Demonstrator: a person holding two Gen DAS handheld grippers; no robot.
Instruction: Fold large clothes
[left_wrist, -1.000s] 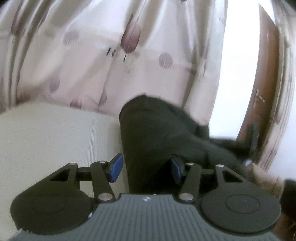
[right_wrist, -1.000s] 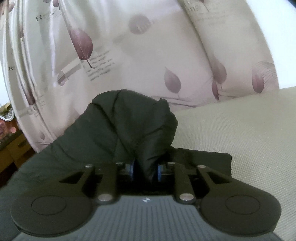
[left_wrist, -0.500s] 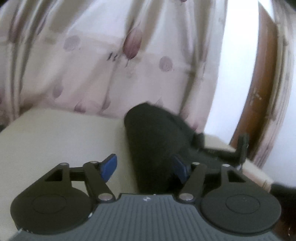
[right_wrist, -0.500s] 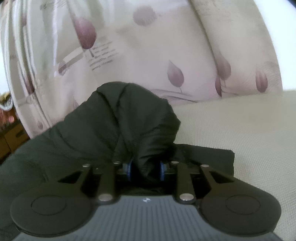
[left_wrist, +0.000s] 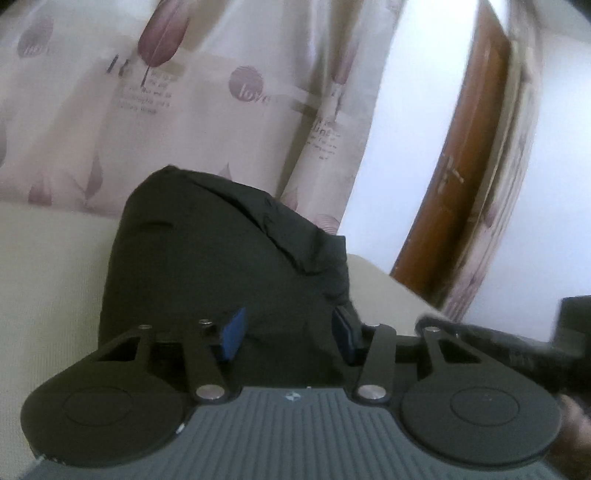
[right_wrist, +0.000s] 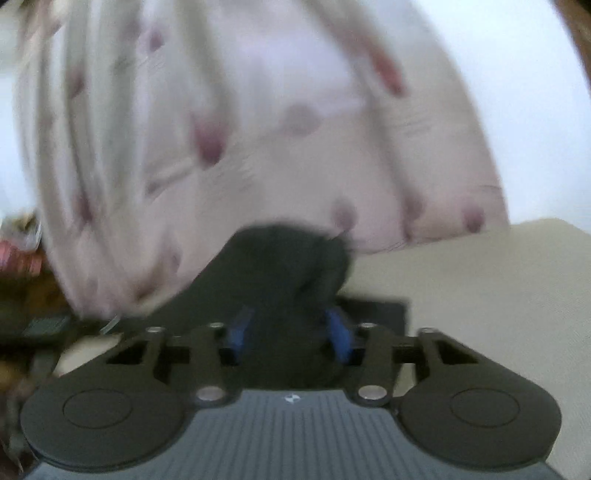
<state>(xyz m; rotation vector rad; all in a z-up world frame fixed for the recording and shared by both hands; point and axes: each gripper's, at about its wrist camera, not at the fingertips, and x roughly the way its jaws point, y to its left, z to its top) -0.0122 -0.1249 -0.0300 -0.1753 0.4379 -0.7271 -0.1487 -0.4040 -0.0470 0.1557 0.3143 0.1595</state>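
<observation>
A dark, almost black garment (left_wrist: 221, 251) lies bunched on a cream bed surface (left_wrist: 44, 273). In the left wrist view my left gripper (left_wrist: 288, 330) stands open, its blue pads (left_wrist: 233, 328) apart on either side of the cloth's near fold. In the right wrist view, which is blurred, my right gripper (right_wrist: 291, 330) is open with its blue pads (right_wrist: 338, 334) apart, and a hump of the same garment (right_wrist: 291, 266) lies between and beyond them.
A pale curtain with purple leaf print (left_wrist: 184, 92) hangs just behind the bed. A brown wooden door frame (left_wrist: 461, 155) stands at the right. The other gripper's black body (left_wrist: 535, 347) shows at the right edge. Cluttered furniture (right_wrist: 26, 258) sits at the far left.
My right gripper, shut on the dark cloth before, has opened its jaws and moved, blurring its view. My left gripper has narrowed a little and come closer over the garment.
</observation>
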